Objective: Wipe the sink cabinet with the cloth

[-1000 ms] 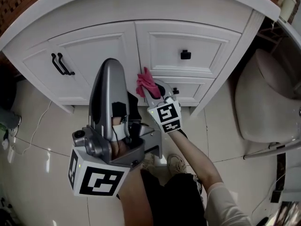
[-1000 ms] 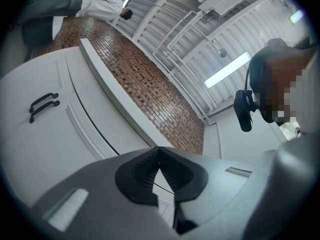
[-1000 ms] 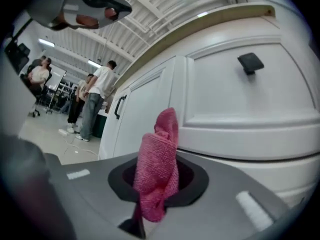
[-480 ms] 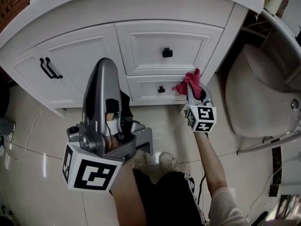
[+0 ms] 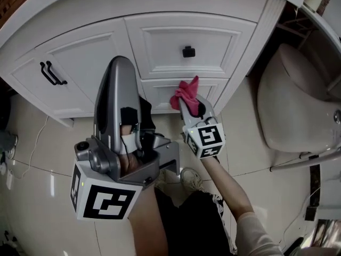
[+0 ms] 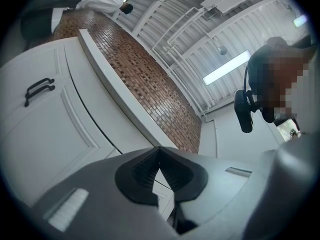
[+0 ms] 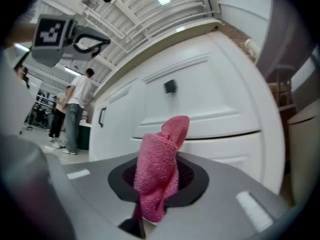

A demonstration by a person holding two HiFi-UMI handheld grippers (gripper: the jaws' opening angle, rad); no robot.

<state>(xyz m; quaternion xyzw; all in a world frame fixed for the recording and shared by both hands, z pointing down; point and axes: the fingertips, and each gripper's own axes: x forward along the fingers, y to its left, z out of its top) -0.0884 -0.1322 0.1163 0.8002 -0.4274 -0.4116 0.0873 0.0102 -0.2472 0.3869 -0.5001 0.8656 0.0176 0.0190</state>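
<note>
Right gripper (image 7: 154, 186): jaws clamped on the pink cloth (image 5: 185, 92), at the lower drawer (image 5: 157, 89) of the sink cabinet (image 5: 96, 57); contact probable, unconfirmed. Left gripper (image 6: 159, 167): jaws closed, empty. Recommend firm, overlapping strokes, avoiding the knob (image 5: 188, 51).

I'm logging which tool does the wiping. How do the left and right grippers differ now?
The right gripper is shut on the pink cloth; the left gripper is shut with nothing between its jaws. The right gripper reaches the drawers of the sink cabinet; the left gripper points upward, off the cabinet. Both are grey and carry a marker cube.
</note>
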